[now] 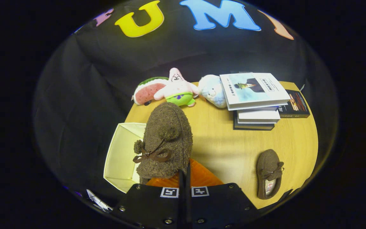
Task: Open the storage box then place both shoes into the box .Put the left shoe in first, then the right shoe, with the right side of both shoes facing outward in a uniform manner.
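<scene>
A fuzzy brown shoe (pixel 165 143) with a pompom bow hangs lifted just ahead of my gripper (pixel 185 178), toe pointing away. My fingers are pressed together on its heel edge. Below and left of the held shoe sits the open cream storage box (pixel 119 156), partly hidden behind the shoe. The second brown shoe (pixel 268 174) lies flat on the wooden table (pixel 227 143) to the right of my fingers, its opening toward me.
Plush toys stand at the table's far edge: a watermelon (pixel 148 90), a pink star (pixel 177 88) and a pale blue one (pixel 212 90). A stack of books (pixel 255 101) lies at the far right.
</scene>
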`<state>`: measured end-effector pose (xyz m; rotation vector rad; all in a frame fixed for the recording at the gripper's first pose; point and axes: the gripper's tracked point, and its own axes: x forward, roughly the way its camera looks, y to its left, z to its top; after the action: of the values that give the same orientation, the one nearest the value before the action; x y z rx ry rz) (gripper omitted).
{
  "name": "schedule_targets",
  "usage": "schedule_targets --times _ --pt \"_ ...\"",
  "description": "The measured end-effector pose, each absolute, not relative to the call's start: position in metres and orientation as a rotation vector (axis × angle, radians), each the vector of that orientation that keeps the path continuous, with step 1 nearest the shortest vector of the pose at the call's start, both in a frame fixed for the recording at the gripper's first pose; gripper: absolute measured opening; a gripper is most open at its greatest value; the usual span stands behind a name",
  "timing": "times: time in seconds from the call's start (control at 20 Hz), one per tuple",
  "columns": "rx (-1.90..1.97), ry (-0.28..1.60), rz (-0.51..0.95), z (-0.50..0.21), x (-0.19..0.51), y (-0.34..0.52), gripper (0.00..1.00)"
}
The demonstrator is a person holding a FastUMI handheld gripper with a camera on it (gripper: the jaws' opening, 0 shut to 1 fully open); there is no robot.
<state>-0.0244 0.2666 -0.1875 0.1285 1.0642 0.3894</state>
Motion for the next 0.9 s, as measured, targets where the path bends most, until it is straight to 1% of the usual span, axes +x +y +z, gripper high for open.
schedule_targets --times 0.2,0.4,0.75,0.9 --pt "0.132 1.06 0.434 -0.175 -0.019 0.323 0.0" --pt "0.125 1.115 0.463 -0.186 -0.03 0.38 0.0" --pt "0.091 1.259 0.434 -0.254 -0.051 0.452 0.0" --pt "0.054 1.29 0.383 -0.285 -0.05 0.46 0.01"
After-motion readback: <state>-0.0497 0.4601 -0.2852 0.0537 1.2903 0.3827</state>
